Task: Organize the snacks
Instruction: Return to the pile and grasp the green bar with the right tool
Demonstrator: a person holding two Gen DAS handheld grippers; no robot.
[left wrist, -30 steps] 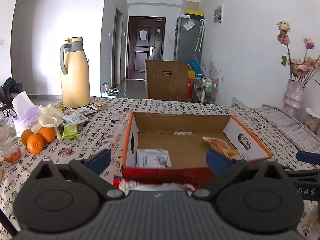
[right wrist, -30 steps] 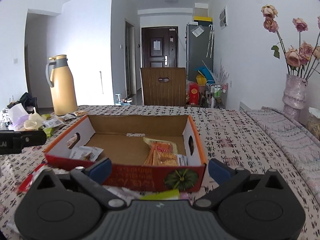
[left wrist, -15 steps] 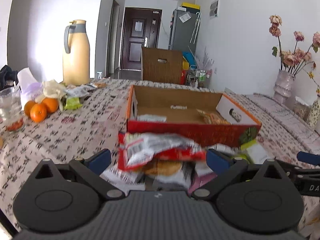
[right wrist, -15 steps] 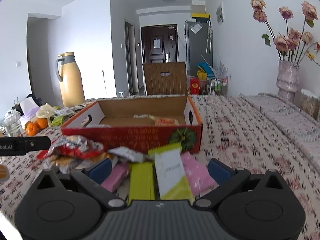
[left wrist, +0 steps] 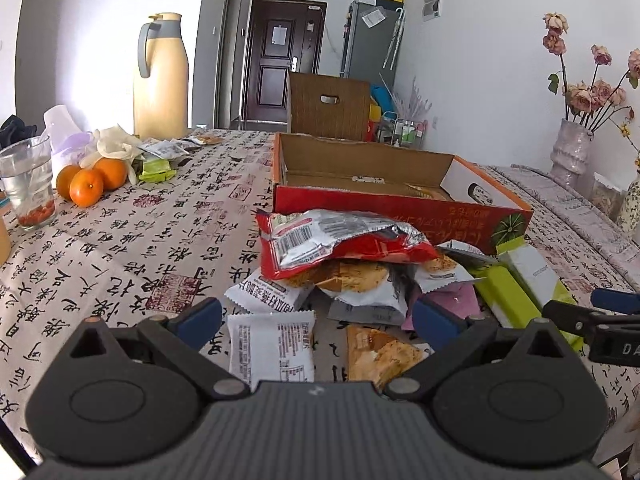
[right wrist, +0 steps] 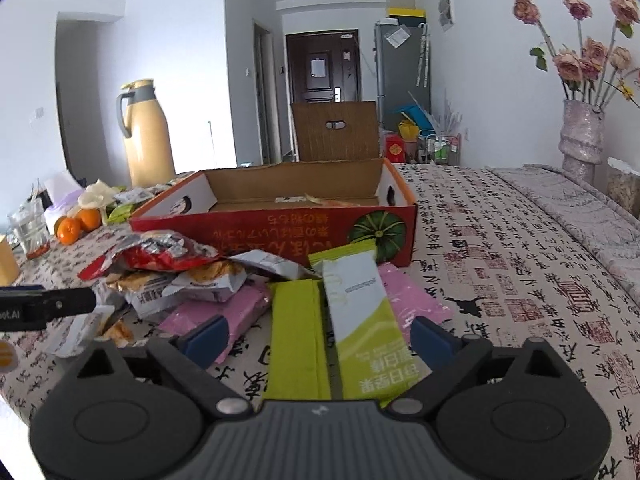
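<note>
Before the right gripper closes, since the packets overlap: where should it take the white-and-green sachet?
Probably across its near end, coming in low from the near side. The white-and-green sachet is long and flat, lies lengthwise toward the right gripper, partly on a green packet, and its narrow width fits between the closing jaws, which don't yet touch it. Its far end abuts the box.

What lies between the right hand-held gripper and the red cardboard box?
In the right wrist view, green-and-white sachets and a pink packet lie between the closing right hand-held gripper and the box.
</note>
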